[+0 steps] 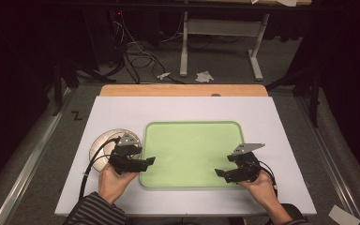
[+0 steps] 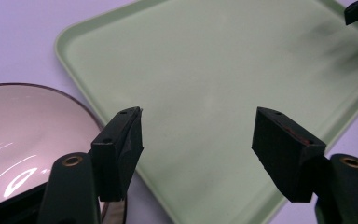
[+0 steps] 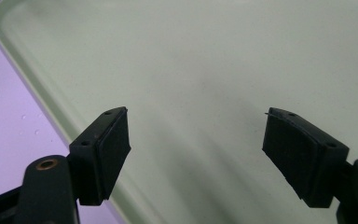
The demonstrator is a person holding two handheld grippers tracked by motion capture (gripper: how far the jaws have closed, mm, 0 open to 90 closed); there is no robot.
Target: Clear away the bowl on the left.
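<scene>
A pale green tray point(image 1: 192, 126) lies empty in the middle of the white table cover. My left gripper point(image 1: 146, 161) hovers at the tray's near-left edge, jaws wide open with nothing between them. Just left of it sits a clear glass plate point(image 1: 104, 140). In the left gripper view the tray point(image 2: 214, 70) spreads ahead and the plate point(image 2: 23, 126) lies at the lower left. My right gripper point(image 1: 221, 173) is held at the tray's near-right corner, also open and empty. In the right gripper view its jaws stand over the tray point(image 3: 205, 60).
The white cover point(image 1: 122, 110) lies on a wooden table whose far edge point(image 1: 183, 90) shows. Beyond it are a grey floor, cables point(image 1: 136, 58), crumpled paper point(image 1: 204, 76) and a desk frame point(image 1: 183, 47). A paper scrap point(image 1: 343, 216) lies at the bottom right.
</scene>
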